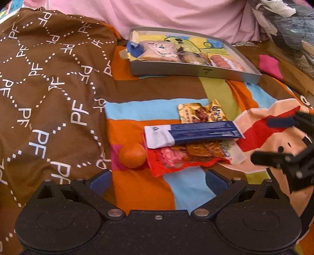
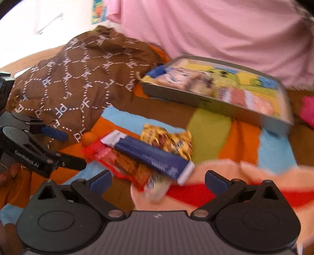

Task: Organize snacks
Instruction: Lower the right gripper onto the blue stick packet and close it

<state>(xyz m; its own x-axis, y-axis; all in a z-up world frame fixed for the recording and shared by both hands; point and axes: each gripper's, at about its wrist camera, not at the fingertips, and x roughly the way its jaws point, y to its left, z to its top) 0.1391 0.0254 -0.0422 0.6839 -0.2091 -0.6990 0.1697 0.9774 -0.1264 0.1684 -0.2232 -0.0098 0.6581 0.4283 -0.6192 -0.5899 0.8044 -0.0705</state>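
A pile of snacks lies on a colourful striped bedspread: a long blue and white packet (image 1: 193, 134) (image 2: 152, 157) rests across a red snack bag (image 1: 182, 158) (image 2: 119, 166), with a gold packet (image 1: 202, 113) (image 2: 168, 142) just behind. A small orange (image 1: 133, 155) (image 2: 89, 138) sits left of the red bag. Farther back stands a shallow grey box (image 1: 196, 71) (image 2: 206, 103) holding several snack packs. My left gripper (image 1: 158, 181) (image 2: 64, 148) is open just short of the pile. My right gripper (image 2: 158, 181) (image 1: 274, 137) is also open, empty, at the pile's right.
A brown cloth printed with white "PF" letters (image 1: 49, 88) (image 2: 78, 82) bunches at the left. A pink cloth (image 1: 157, 15) (image 2: 215, 29) rises behind the box. Dark clothes (image 1: 290, 29) are heaped at the far right. The right wrist view is motion-blurred.
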